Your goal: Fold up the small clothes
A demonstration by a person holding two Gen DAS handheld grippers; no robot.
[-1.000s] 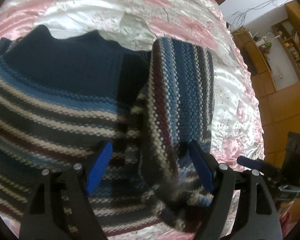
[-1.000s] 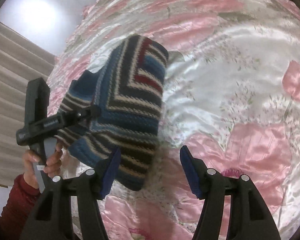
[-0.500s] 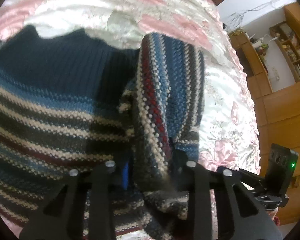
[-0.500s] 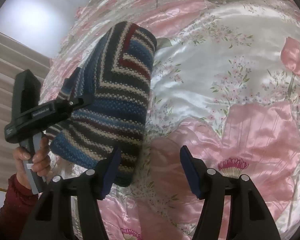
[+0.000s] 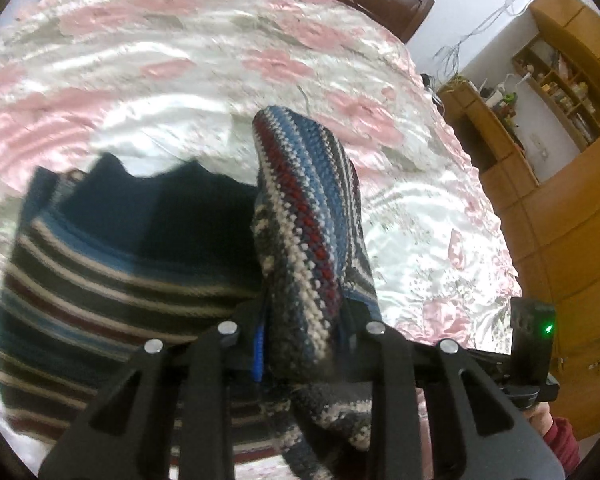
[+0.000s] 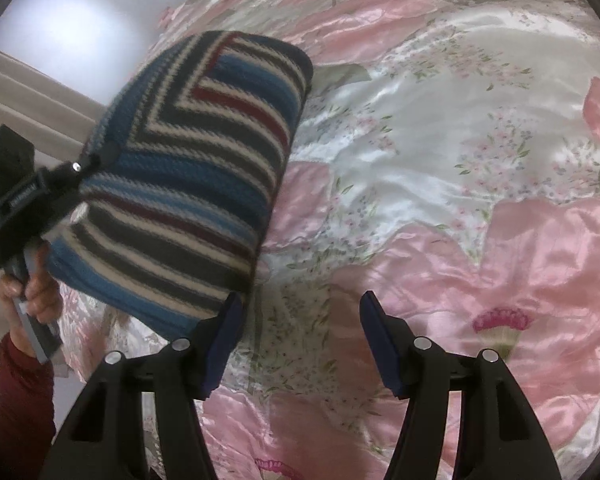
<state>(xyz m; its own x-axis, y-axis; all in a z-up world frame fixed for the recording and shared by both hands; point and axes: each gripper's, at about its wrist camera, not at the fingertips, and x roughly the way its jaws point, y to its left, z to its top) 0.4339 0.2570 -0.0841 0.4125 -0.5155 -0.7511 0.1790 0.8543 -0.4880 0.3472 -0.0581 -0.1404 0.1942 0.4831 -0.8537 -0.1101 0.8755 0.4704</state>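
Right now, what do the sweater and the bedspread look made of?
Sweater: chunky knit, probably wool or acrylic yarn; the stitches show in the striped bands, matte.
Bedspread: smooth, satin-like woven fabric; bright sheen on its wrinkles, printed with pink flowers. The fibre cannot be told.

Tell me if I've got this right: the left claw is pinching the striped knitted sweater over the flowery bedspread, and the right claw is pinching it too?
Not quite. The right claw is open and holds nothing, as the right wrist view shows. Only the left claw pinches the striped knitted sweater over the flowery bedspread.

Striped knit sweater (image 5: 112, 280) on floral satin bedspread (image 6: 460, 160)
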